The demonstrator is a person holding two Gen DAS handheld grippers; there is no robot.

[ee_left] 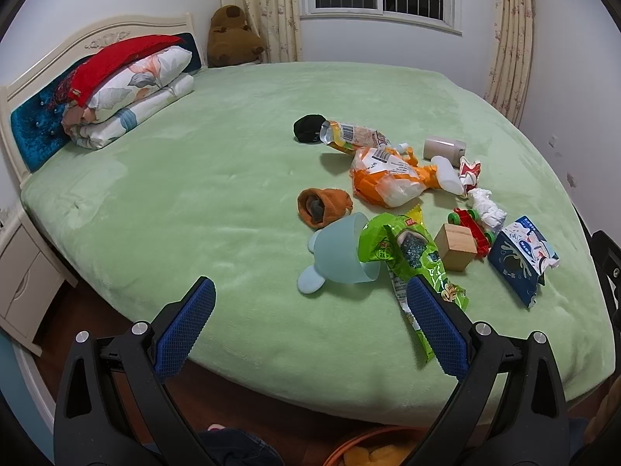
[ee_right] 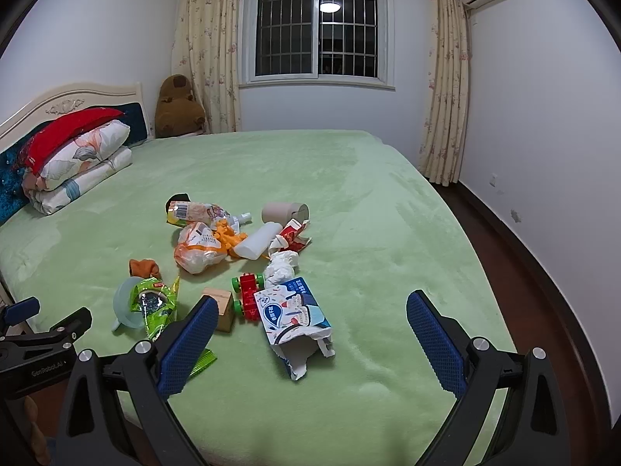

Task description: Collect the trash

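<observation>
Hovering with both grippers, left [ee_left: 310, 310] and right [ee_right: 310, 328], spread empty; a green wrapper [ee_left: 392, 246] pokes from the blue cup [ee_left: 341, 256].

Green bed [ee_right: 349, 194], white walls [ee_right: 524, 97], barred window [ee_right: 318, 25].

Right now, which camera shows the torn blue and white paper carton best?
The right wrist view: the torn blue and white paper carton lies near and central, its ripped end visible. The left wrist view shows it smaller, near the right edge.
</observation>
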